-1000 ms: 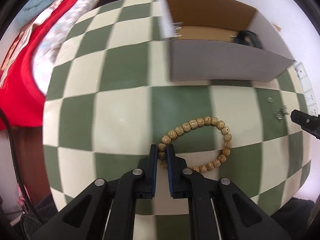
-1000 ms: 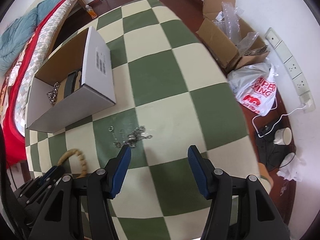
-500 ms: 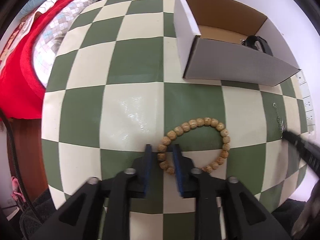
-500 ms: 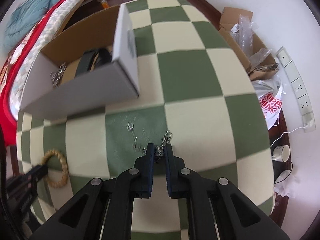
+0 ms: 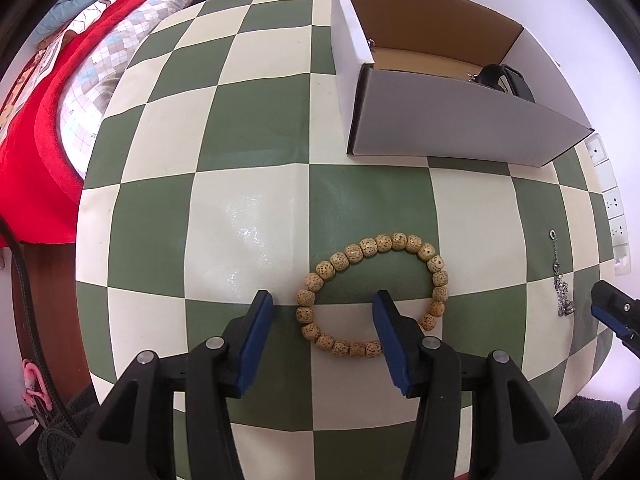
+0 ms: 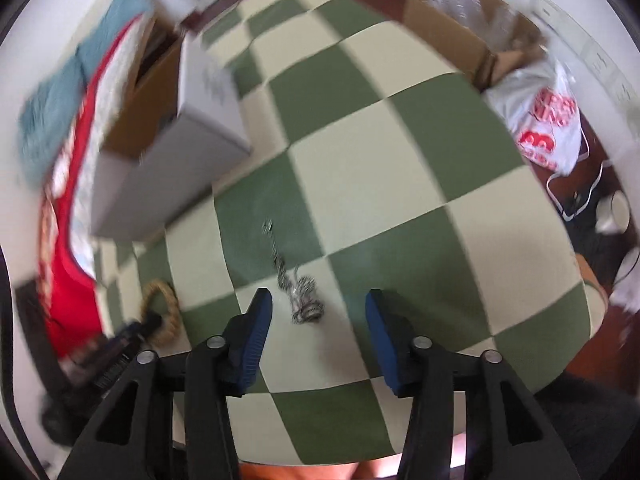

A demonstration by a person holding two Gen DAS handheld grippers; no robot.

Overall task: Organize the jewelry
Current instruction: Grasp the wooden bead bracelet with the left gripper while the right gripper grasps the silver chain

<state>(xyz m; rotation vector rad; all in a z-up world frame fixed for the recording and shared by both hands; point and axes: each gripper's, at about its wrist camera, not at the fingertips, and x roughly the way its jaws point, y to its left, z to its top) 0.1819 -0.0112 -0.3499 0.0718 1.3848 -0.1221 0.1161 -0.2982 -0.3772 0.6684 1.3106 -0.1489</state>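
A tan beaded bracelet [image 5: 372, 292] lies flat on the green-and-cream checkered table [image 5: 248, 152]. My left gripper [image 5: 324, 320] is open, its fingers either side of the bracelet's near left part. A silver chain [image 6: 298, 292] lies in a loose heap on the table, also seen at the right of the left wrist view [image 5: 562, 284]. My right gripper [image 6: 316, 320] is open just in front of the chain. An open cardboard box [image 5: 440, 80] stands at the far right, holding a dark band [image 5: 504, 76]; it shows blurred in the right wrist view [image 6: 168, 136].
A bed with red and blue covers [image 5: 60, 80] lies beyond the table's left edge. Wall sockets [image 5: 608, 184] are to the right. A cardboard box with plastic [image 6: 472, 20], a white shopping bag [image 6: 548, 120] and a cup [image 6: 616, 212] sit on the floor at right.
Both grippers have opened. The left one let go of the bracelet, the right one let go of the chain, which now lies in a heap. The right view swung and blurred.
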